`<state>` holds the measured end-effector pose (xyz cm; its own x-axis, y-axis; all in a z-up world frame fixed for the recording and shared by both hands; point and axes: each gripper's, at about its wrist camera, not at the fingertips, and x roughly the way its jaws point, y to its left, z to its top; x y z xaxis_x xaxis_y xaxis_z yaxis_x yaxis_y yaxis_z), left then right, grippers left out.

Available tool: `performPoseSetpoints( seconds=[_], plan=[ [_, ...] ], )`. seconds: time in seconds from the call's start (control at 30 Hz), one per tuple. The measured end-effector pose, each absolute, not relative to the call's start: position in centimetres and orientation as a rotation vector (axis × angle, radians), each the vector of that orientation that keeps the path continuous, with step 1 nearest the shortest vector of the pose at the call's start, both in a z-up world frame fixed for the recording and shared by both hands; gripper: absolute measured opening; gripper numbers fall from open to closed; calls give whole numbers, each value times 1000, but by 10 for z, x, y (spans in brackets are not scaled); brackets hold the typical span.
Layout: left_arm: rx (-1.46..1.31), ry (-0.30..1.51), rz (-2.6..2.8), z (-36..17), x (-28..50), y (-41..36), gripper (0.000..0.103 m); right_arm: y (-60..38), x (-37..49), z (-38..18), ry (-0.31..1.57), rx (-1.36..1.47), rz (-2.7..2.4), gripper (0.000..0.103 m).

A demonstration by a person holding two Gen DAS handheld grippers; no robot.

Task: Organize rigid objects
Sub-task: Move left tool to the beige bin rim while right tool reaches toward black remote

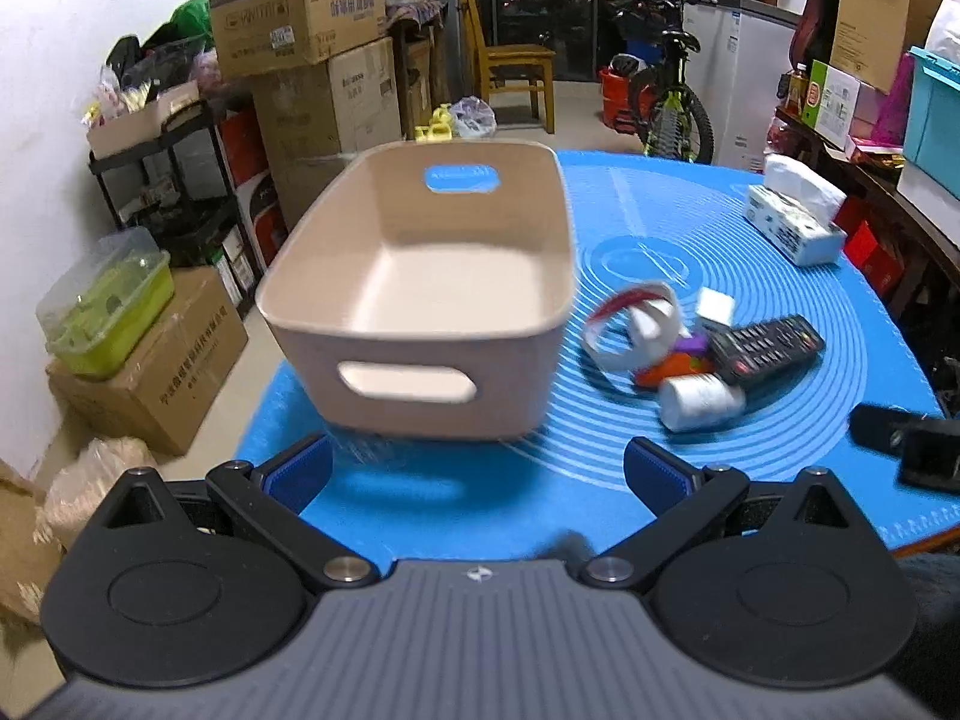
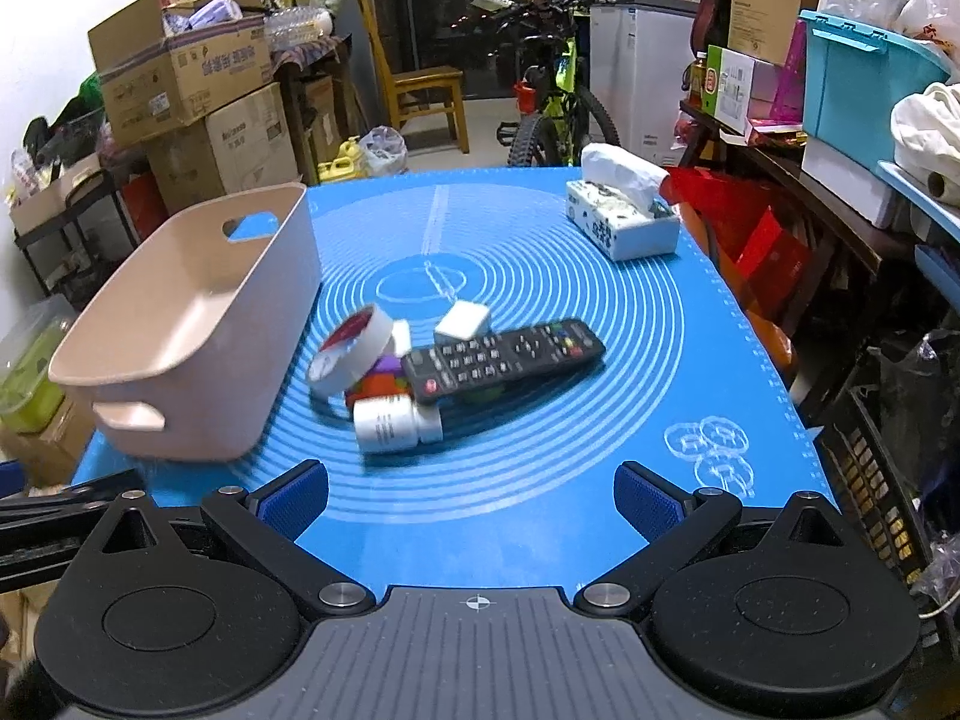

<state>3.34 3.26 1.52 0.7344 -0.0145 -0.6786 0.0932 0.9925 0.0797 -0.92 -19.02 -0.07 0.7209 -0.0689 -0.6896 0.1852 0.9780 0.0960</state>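
the beige bin (image 1: pixel 420 276) stands empty on the blue mat (image 2: pixel 540 276). just beside it lies a pile: tape roll (image 2: pixel 354 351), remote (image 2: pixel 504 357), white bottle (image 2: pixel 393 423) and small white block (image 2: pixel 462 321). the left gripper (image 1: pixel 477 471) and right gripper (image 2: pixel 471 495) both hover with jaws apart, holding nothing. the likely first step is to take the bottle, the nearest item: the right gripper should straddle its round body squarely, as it may roll.

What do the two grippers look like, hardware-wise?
Both match. The left gripper and right gripper each have a grey ribbed body with a small crosshair mark, two black round-based housings with triangular cut-outs, black link arms on silver pivots, and blue ribbed pads. No cables or sleeves are clearly visible.
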Motion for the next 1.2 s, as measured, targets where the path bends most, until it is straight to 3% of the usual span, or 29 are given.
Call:
performPoseSetpoints(
  seconds=[0.2, 0.33, 0.87, 1.2],
  plan=[
    [149, 731, -21, 19, 75, 69, 101, -193, 32, 4, 723, 184, -196, 101],
    [144, 779, -26, 15, 111, 96, 84, -202, 66, -3, 750, 260, -228, 101],
    [159, 836, -22, -3, 200, 135, 80, -232, 166, -58, 895, 362, -376, 97],
    [130, 926, -13, -16, 219, 143, 47, -248, 193, -87, 1010, 462, -394, 92]
  ],
)
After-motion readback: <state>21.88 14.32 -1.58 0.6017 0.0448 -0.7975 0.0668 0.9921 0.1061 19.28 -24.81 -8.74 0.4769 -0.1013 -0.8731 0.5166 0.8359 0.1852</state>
